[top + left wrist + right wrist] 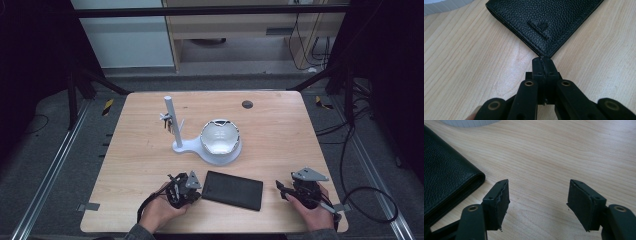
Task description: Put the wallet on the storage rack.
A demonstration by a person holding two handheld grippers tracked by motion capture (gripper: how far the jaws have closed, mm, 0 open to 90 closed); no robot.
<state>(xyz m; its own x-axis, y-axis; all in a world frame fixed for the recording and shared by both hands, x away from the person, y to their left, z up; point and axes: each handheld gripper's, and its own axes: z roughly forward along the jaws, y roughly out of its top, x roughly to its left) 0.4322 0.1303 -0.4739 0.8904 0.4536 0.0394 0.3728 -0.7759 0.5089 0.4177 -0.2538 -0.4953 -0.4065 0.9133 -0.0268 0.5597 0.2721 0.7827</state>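
Embossed mark on the grained face of the black wallet (pixel 544 22), close to the corner nearest the left gripper (pixel 541 60): short raised lettering or a logo, too small and too blurred to read. No other words, numbers or labels legible anywhere around the wallet.

The left tool (pixel 541 58) has its black jaws pressed together, tips just at the near corner of a black grained leather wallet (pixel 544 22) lying flat on the pale wooden desk (pixel 474 65).
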